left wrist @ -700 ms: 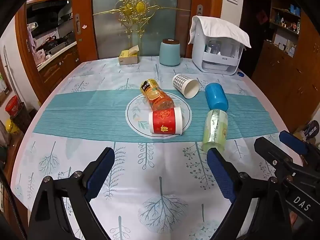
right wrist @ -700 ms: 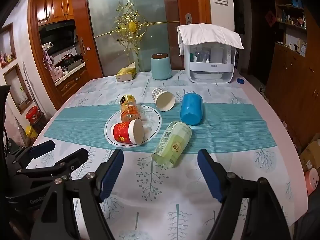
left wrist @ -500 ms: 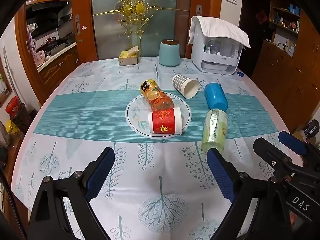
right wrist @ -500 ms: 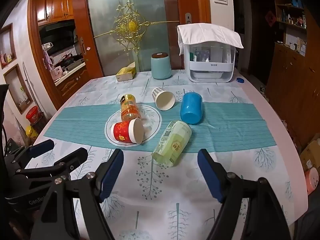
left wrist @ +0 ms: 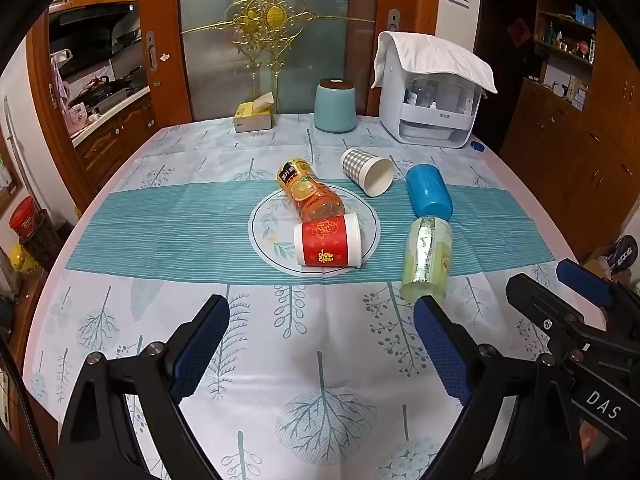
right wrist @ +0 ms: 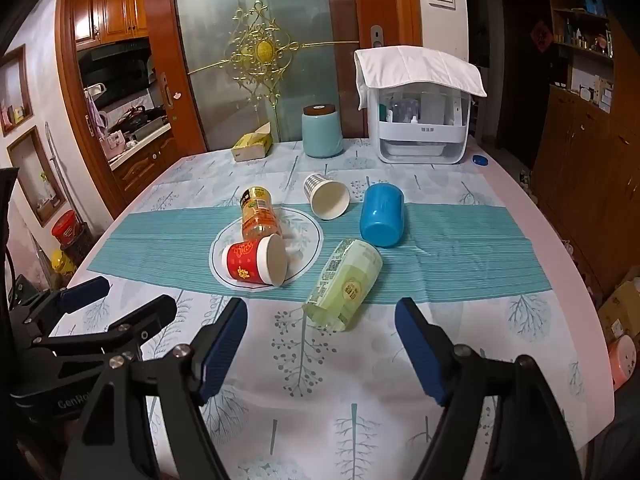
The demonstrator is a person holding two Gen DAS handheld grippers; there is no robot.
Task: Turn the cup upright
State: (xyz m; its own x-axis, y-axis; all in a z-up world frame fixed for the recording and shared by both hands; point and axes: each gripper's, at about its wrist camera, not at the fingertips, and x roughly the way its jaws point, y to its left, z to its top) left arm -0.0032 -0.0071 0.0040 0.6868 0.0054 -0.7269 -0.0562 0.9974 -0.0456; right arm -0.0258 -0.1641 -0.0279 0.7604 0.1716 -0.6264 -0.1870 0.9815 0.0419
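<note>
Several cups lie on their sides in the middle of the table: a red and white paper cup [left wrist: 327, 241] [right wrist: 256, 261], an orange printed cup [left wrist: 309, 191] [right wrist: 259, 214], a checked paper cup [left wrist: 367, 172] [right wrist: 326, 196], a blue cup [left wrist: 429, 196] [right wrist: 382, 216] and a pale green cup [left wrist: 426, 258] [right wrist: 345, 283]. My left gripper [left wrist: 320, 344] is open and empty, near the table's front edge, short of the red cup. My right gripper [right wrist: 320, 344] is open and empty, just short of the green cup. Each gripper shows at the edge of the other's view.
At the table's far end stand a light blue canister [left wrist: 335, 105], a tissue box [left wrist: 254, 117] and a white appliance under a cloth [left wrist: 432, 100]. A small blue cap [left wrist: 477, 145] lies at the far right. Wooden cabinets stand to the right.
</note>
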